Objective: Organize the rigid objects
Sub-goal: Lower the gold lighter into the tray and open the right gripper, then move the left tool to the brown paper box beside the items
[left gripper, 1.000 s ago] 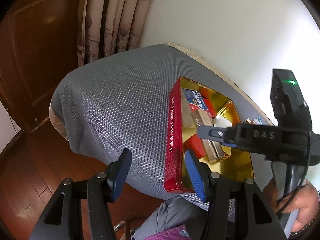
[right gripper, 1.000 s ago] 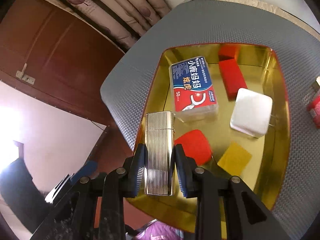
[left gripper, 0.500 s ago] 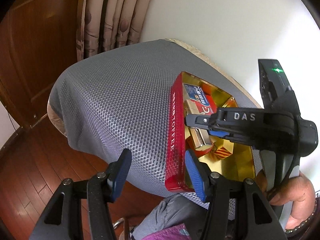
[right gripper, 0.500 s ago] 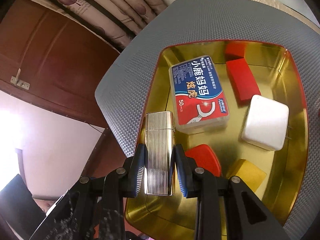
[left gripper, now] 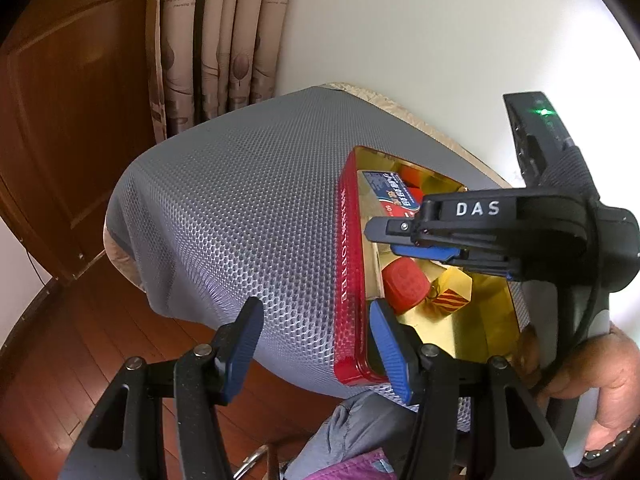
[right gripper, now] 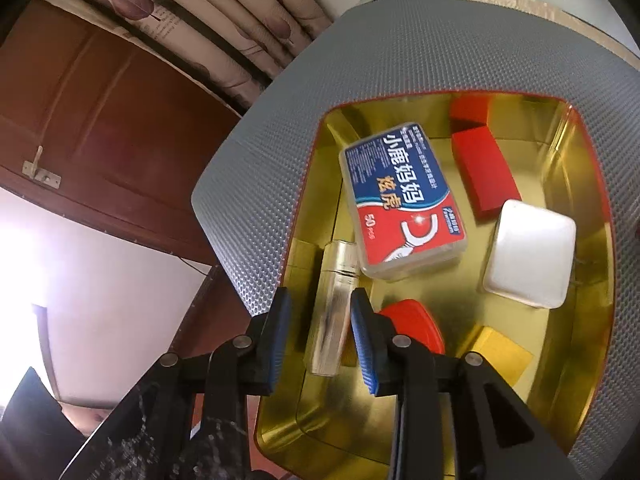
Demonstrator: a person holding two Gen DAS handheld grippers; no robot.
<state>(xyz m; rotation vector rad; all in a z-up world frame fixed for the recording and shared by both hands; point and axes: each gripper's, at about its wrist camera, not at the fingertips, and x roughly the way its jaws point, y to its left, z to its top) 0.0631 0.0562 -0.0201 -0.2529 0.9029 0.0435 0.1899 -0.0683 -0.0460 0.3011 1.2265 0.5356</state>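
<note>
The gold lighter [right gripper: 334,308] lies blurred in the tin [right gripper: 592,320], between the parted pads of the right claw [right gripper: 320,336], which appears to have let go. It could knock the floss box [right gripper: 404,200] just ahead or snag if the claw lifts crooked. The left claw [left gripper: 316,348] hangs open, empty, straddling the tin's red wall.

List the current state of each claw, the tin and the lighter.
Red-sided gold metal tin: lidless, on the grey mesh mat.
Ribbed gold metal lighter: loose inside it, blurred, ungripped.
Left claw: open, empty.
Right claw: open, pads either side of the lighter, not pressing.
</note>
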